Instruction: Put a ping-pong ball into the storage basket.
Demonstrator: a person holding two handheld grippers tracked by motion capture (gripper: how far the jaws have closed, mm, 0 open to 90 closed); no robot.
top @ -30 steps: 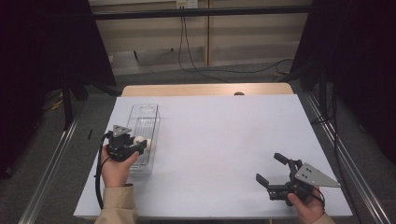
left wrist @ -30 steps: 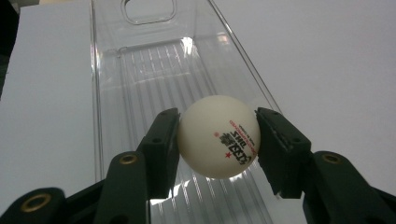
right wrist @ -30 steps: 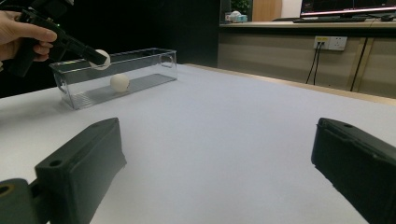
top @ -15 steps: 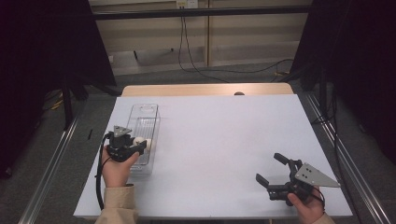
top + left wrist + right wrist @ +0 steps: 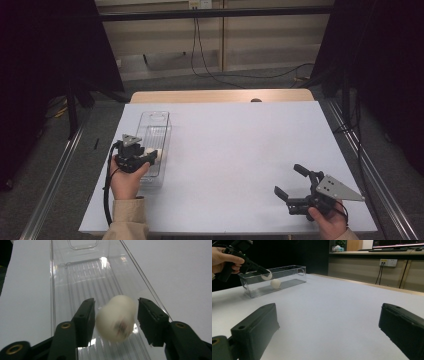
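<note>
A clear plastic box (image 5: 152, 131) lies lengthwise at the left of the white table (image 5: 235, 150). My left gripper (image 5: 153, 158) reaches over its near end. Its jaws have just been opening, and a blurred white ball (image 5: 115, 323) sits between them, against the left pad (image 5: 86, 315) with a sliver of space at the right one. In the right gripper view that ball (image 5: 266, 277) is at the left gripper's tip, and a second white ball (image 5: 275, 283) rests on the box floor beyond it. My right gripper (image 5: 287, 180) stands open and empty near the table's front right.
The box (image 5: 274, 277) has a handle cut-out (image 5: 82, 243) at its far end. A wooden strip (image 5: 220, 95) borders the table's far edge, with cables (image 5: 235, 75) on the floor beyond. Metal rails (image 5: 55, 170) run along both sides.
</note>
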